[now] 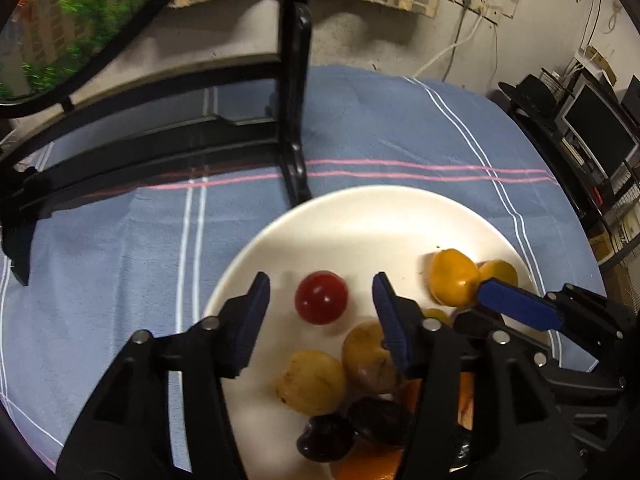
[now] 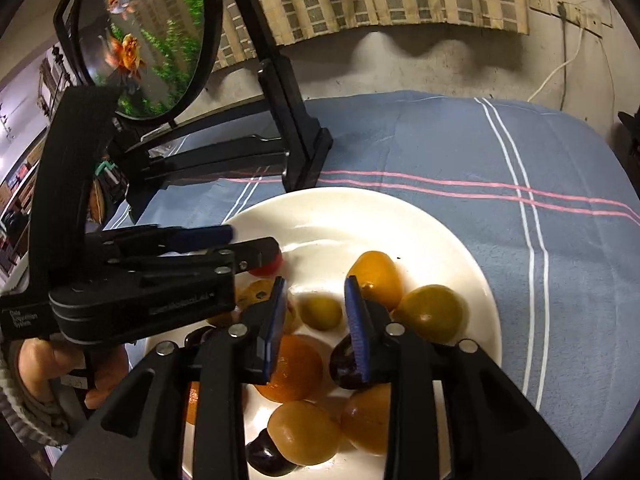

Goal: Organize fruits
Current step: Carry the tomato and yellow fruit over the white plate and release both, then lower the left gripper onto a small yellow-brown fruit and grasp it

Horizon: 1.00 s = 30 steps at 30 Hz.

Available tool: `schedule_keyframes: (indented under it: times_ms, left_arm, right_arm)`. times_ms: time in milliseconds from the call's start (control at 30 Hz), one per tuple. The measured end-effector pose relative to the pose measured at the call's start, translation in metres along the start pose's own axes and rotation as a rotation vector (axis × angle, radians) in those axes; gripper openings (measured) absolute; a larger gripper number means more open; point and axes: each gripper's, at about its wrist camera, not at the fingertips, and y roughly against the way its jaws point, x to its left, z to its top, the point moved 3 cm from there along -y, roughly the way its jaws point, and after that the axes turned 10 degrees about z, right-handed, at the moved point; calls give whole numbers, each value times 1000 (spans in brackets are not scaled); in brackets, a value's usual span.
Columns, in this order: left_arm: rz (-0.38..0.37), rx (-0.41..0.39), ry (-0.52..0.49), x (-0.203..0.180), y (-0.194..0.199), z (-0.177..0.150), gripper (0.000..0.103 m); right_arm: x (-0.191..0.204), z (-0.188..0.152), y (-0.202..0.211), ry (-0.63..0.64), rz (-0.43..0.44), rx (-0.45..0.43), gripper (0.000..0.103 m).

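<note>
A white plate (image 1: 360, 220) on a blue striped cloth holds several fruits. A red cherry tomato (image 1: 321, 297) lies on it between the blue pads of my left gripper (image 1: 321, 279), which is open with a gap on each side of the tomato. Yellow plums (image 1: 312, 386) and dark fruits (image 1: 326, 438) lie nearer the camera. In the right wrist view my right gripper (image 2: 316, 280) stands over the plate (image 2: 320, 216), open, with a small green-yellow fruit (image 2: 320, 312) lying between its pads, untouched. My left gripper (image 2: 256, 242) reaches in from the left, over the tomato (image 2: 269, 268).
A black stand (image 1: 296, 100) with a round framed picture of goldfish (image 2: 152, 40) rises just behind the plate. A person's hand (image 2: 48, 364) holds the left gripper. A monitor (image 1: 600, 128) sits on shelving at the far right. The right gripper's blue finger (image 1: 516, 306) lies against an orange fruit (image 1: 452, 276).
</note>
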Motion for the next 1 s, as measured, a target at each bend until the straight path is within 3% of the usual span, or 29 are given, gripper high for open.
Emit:
schedule_keyframes:
  times_ms: [33,100,267,400,733,867,1000]
  left_arm:
    - [-2,0,2,1,3,0,55]
    - [-2,-6,10,5,11,-1,55]
    - [18,-34,33,22,53,-19,64]
    - [31,-31,32,37,89,-58,64]
    - [-3,68,36,42,157,-210,65]
    - [-24,92,-23,24,169,-253,65]
    - [-54,68,-86,8,176,-276,65]
  right_arm:
    - [0,0,3,-8,2,-9,39]
    - [4,1,13,-7,-16,-41,62]
    - [18,-2,57,13,-37,-114,62]
    - [25,-32,98,-50,-38,-134,62]
    - [55,-173,157,-168,-72,-3,63]
    - [63,-211,176,-221,-68,23,63]
    - [81,-227,187,-204,-66,45,63]
